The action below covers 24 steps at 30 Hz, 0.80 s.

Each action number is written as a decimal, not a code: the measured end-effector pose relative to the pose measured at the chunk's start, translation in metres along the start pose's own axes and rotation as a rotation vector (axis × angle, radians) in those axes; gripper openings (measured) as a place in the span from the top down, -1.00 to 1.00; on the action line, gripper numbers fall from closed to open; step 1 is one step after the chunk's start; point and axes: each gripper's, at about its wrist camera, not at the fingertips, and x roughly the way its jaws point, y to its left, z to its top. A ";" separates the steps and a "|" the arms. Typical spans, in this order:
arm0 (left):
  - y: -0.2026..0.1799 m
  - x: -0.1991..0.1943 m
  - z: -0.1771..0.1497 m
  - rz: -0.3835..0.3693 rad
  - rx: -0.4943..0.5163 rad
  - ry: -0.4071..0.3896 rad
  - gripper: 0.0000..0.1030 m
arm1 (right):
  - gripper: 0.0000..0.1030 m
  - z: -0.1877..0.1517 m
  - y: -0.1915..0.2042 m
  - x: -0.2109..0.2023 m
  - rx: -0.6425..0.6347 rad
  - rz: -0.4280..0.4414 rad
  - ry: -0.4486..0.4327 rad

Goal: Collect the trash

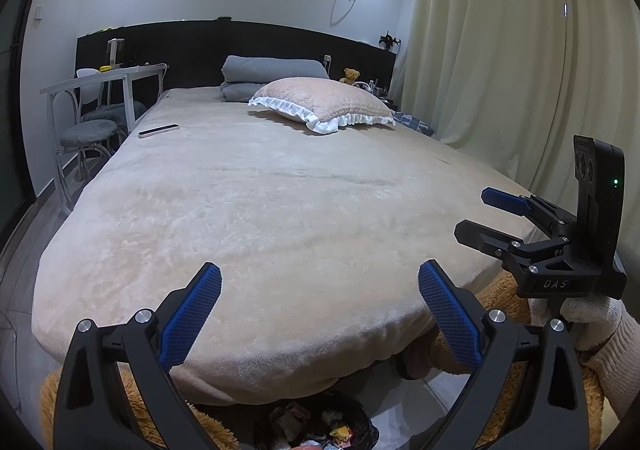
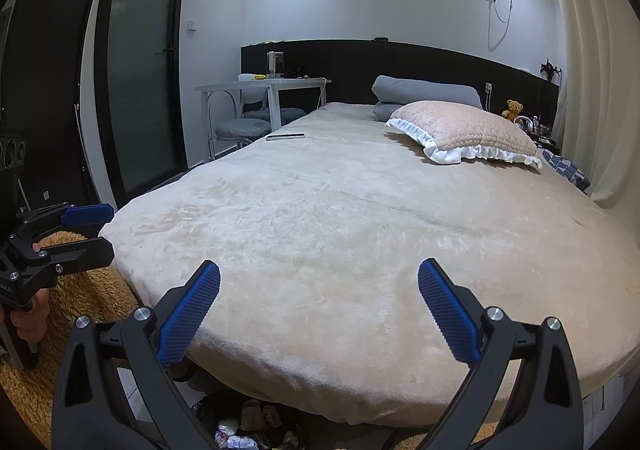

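Trash (image 1: 316, 424) sits in a dark bin (image 1: 360, 416) at the bottom of both frames, under the bed's (image 1: 260, 209) foot. Both my jaws gape empty: left gripper (image 1: 320, 316), right gripper (image 2: 319, 314). Reaching down blind, I risk snagging the blanket or tipping the bin.

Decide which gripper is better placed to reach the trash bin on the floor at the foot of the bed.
Probably left: the trash bin lies almost centred below the open left gripper, but off to the left beneath the open right gripper.
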 end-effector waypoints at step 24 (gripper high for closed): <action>-0.003 -0.002 -0.005 0.018 0.017 -0.004 -0.88 | -0.91 -0.002 0.003 0.014 0.001 0.001 0.014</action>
